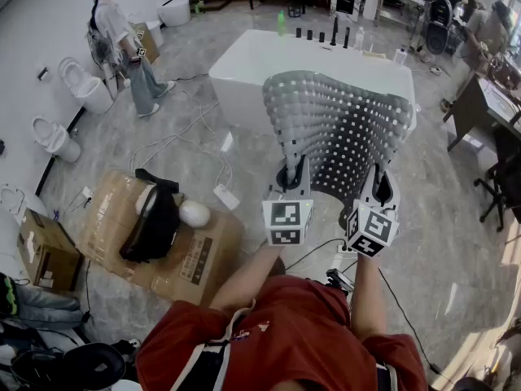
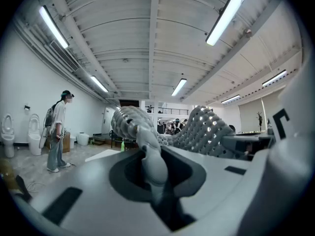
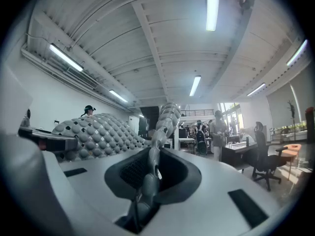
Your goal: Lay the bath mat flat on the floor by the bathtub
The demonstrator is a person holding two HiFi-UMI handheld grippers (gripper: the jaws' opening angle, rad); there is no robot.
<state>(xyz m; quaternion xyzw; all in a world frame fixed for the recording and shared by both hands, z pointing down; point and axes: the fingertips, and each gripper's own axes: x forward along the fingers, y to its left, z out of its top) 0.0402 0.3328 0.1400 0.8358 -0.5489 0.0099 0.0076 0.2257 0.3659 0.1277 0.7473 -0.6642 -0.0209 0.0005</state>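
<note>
A grey pebbled bath mat [image 1: 338, 129] with many small holes hangs in the air between my two grippers, in front of the white bathtub [image 1: 244, 63]. My left gripper [image 1: 295, 173] is shut on the mat's left bottom edge, and my right gripper [image 1: 381, 184] is shut on its right bottom edge. The left gripper view shows the mat's edge [image 2: 142, 136] pinched in the left gripper [image 2: 150, 156], with the rest of the mat [image 2: 202, 129] bulging to the right. From the right gripper view, the right gripper [image 3: 150, 166] pinches a fold of the mat [image 3: 165, 119], and the mat [image 3: 93, 132] spreads left.
Flattened cardboard boxes [image 1: 195, 255] with dark gear lie on the floor at the left. Cables [image 1: 187, 137] and a power strip [image 1: 225, 196] run across the marble floor. A person [image 1: 122, 39] stands by toilets [image 1: 81, 84] at the far left. A desk [image 1: 488, 104] stands right.
</note>
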